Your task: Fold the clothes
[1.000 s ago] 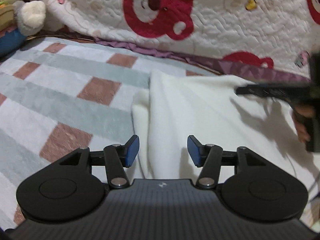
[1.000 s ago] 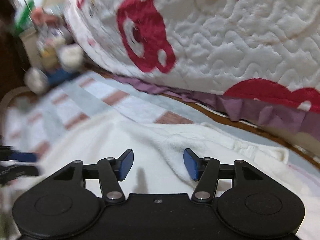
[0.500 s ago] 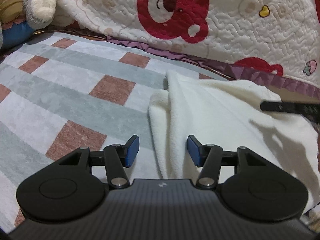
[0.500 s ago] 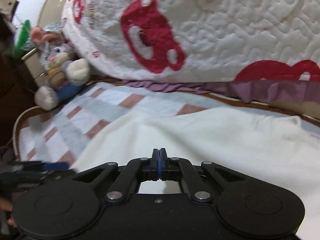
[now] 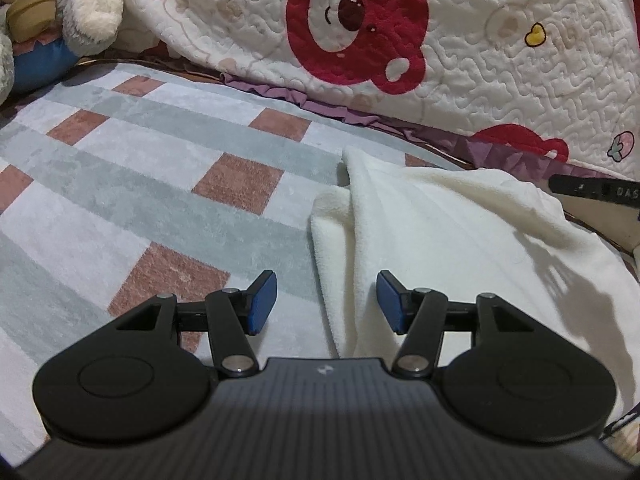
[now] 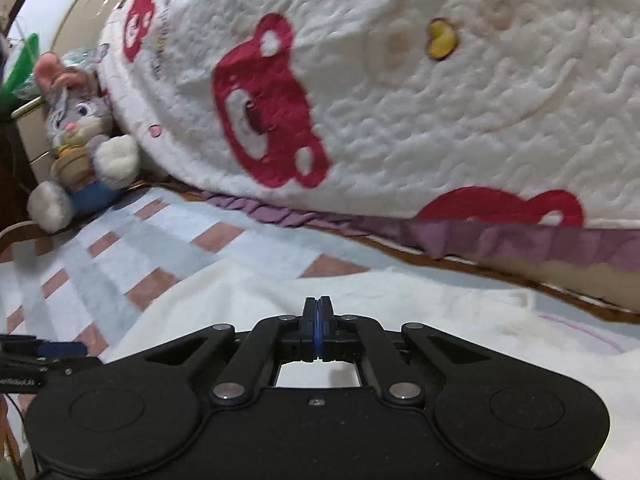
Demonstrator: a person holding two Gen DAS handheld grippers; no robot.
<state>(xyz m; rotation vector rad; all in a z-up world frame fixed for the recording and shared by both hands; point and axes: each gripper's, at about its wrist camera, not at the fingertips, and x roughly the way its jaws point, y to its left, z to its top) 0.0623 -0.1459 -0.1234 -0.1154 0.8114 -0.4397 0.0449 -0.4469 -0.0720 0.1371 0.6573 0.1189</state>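
A white fleece garment [image 5: 460, 240] lies folded on a checked rug [image 5: 140, 184], its left edge doubled over. My left gripper [image 5: 323, 304] is open and empty, hovering just above that left edge. In the right wrist view the same garment [image 6: 400, 308] spreads below my right gripper [image 6: 318, 322], whose blue pads are pressed together with nothing visible between them. The right gripper's black body shows at the right edge of the left wrist view [image 5: 600, 192]. The left gripper shows at the left edge of the right wrist view [image 6: 44, 354].
A quilted bedspread with red bear prints [image 5: 400, 32] and a purple frill [image 5: 360, 116] hangs along the far side of the rug. A stuffed rabbit toy [image 6: 76, 148] sits at the far left by a wooden bed base [image 6: 520, 280].
My right gripper went from open to shut and lifted off the garment. My left gripper stayed open and drew back left, so the garment's left edge now sits between its fingers.
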